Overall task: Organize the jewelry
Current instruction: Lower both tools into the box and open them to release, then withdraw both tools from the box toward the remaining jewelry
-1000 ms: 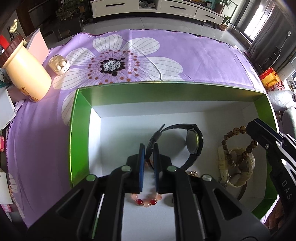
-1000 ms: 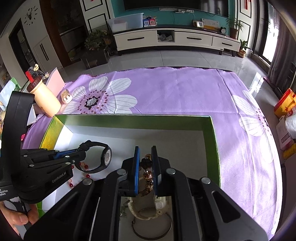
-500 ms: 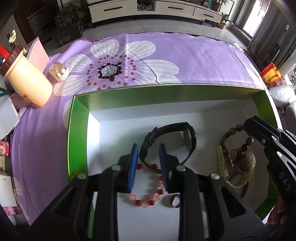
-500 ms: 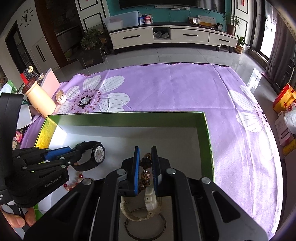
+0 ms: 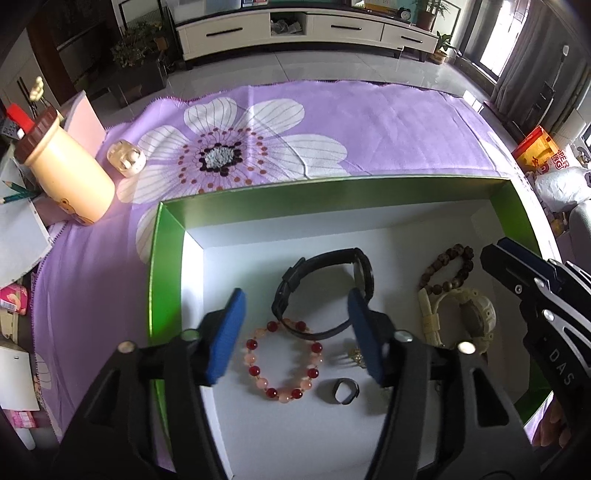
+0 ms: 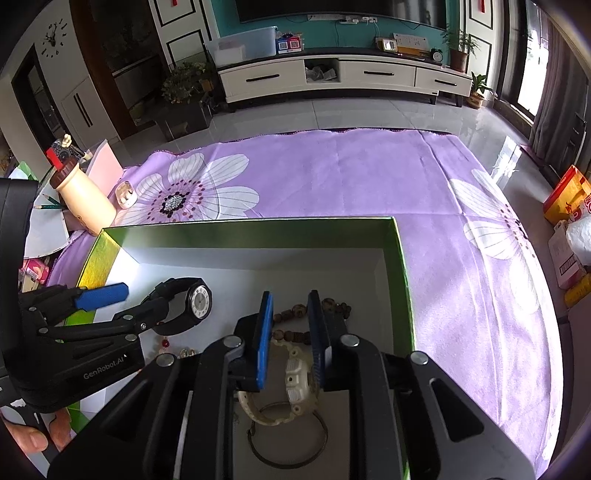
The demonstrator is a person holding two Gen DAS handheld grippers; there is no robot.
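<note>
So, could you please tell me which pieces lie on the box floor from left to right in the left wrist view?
Red and pink bead bracelet → black wristwatch → dark ring → cream wristwatch, with the brown wooden bead bracelet just behind it.

teal wall (image 6: 332, 33) | white TV cabinet (image 6: 343, 79) | glossy tiled floor (image 6: 369, 114)

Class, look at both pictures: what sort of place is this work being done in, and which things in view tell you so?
Most likely a home living room. A long white TV cabinet stands against a teal wall under a dark screen, potted plants sit beside it, and the green box rests on a purple flowered cloth.
</note>
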